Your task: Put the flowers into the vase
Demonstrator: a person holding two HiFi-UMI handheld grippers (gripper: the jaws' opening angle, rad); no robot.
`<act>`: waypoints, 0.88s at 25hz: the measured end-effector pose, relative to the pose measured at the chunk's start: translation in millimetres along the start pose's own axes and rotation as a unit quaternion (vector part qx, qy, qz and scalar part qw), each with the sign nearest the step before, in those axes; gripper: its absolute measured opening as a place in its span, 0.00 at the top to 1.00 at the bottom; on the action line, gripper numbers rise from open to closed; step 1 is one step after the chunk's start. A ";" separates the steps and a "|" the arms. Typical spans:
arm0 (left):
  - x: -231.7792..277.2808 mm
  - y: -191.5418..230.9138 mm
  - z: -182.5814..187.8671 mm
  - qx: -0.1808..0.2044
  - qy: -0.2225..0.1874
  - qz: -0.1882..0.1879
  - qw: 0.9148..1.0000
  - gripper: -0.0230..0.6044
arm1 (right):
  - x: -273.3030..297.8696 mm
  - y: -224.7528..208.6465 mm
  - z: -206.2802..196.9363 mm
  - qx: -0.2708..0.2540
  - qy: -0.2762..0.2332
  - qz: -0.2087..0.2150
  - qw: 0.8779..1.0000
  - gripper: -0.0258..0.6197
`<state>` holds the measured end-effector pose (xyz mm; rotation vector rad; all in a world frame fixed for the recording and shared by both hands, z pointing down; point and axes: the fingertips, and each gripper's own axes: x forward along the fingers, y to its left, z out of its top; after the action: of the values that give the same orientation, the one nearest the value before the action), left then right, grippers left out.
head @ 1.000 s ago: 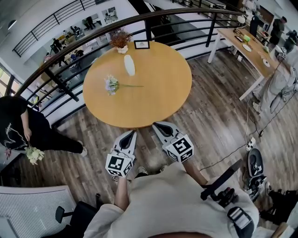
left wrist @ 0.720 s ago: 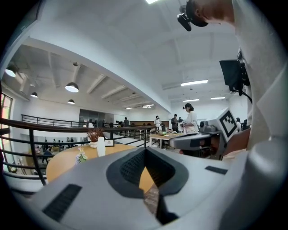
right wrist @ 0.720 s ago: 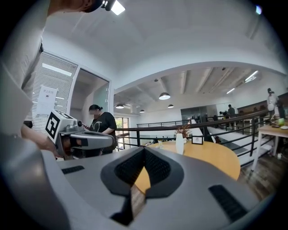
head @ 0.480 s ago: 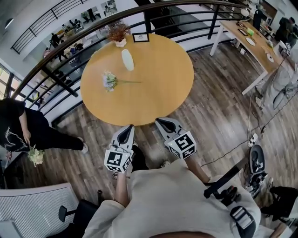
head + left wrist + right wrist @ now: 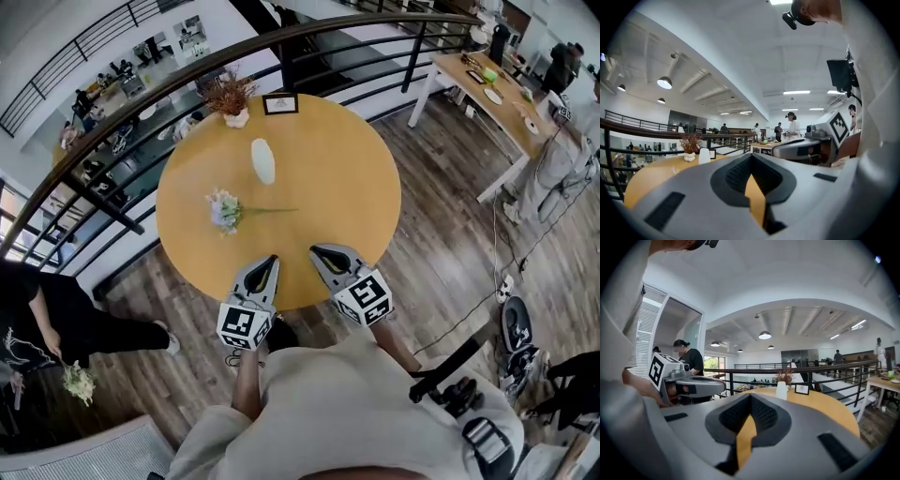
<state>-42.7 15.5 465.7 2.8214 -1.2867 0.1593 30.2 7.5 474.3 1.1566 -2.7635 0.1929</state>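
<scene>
The flowers (image 5: 225, 209) lie flat on the round wooden table (image 5: 361, 178), left of its middle, with the blossoms to the left and the stem pointing right. They are apart from the white vase (image 5: 263, 160), which stands just beyond them. Both are well apart from the left gripper (image 5: 268, 262) and right gripper (image 5: 321, 252), which sit over the near edge with jaws closed on nothing. The print on the framed card (image 5: 279, 103) at the far edge is too small to read, and the gripper cubes carry only square black-and-white markers.
</scene>
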 end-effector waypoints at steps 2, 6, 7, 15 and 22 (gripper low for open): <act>3.5 28.3 6.7 -0.002 -0.002 -0.009 1.000 0.95 | 27.8 -0.1 13.0 -0.001 0.000 -0.006 1.000 0.95; 5.5 83.1 14.6 -0.002 -0.006 -0.018 1.000 0.95 | 80.5 1.2 27.6 -0.004 0.006 -0.015 1.000 0.95; 5.1 95.1 15.8 -0.002 -0.006 -0.019 1.000 0.95 | 92.0 1.9 29.8 -0.005 0.008 -0.017 1.000 0.95; -1.7 145.1 1.7 -0.018 0.007 -0.009 1.000 0.95 | 138.4 2.3 27.8 0.001 0.026 -0.017 1.000 0.95; 6.5 164.1 -1.8 -0.039 0.019 0.022 0.999 0.95 | 156.3 -9.4 27.5 0.003 0.039 0.016 0.999 0.95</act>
<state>-162.5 -96.9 466.7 2.7143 -1.3174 0.1600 -73.8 -112.7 475.6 1.0834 -2.7167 0.2437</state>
